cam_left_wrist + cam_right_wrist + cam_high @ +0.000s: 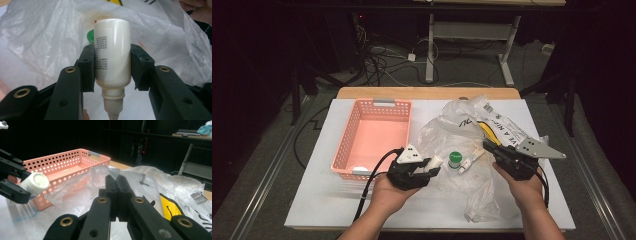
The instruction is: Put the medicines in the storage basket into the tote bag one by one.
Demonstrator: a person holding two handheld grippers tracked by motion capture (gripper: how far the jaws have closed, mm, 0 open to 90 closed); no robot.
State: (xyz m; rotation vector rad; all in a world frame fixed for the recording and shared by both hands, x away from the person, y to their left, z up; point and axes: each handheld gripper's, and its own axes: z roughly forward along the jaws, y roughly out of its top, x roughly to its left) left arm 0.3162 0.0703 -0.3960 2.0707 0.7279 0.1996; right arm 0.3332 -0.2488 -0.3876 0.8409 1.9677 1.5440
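Note:
A small white bottle (112, 55) with a printed label is clamped across its body in my left gripper (112, 65), its nozzle pointing back at the camera. From above, that left gripper (432, 167) holds the white bottle (435, 163) just right of the pink basket (374, 137), at the edge of the clear plastic bag (462, 130). My right gripper (489, 147) sits on the bag's right side. In its own view the right gripper (116, 178) has its jaws pressed together with the bag's film (100, 177) pinched at the tips.
A green-capped item (454, 159) and a small white tube (472, 161) lie inside the bag, with a yellow item (488, 132) farther back. The basket holds a small white thing near its front. All of it rests on a white board (312, 200) on the table.

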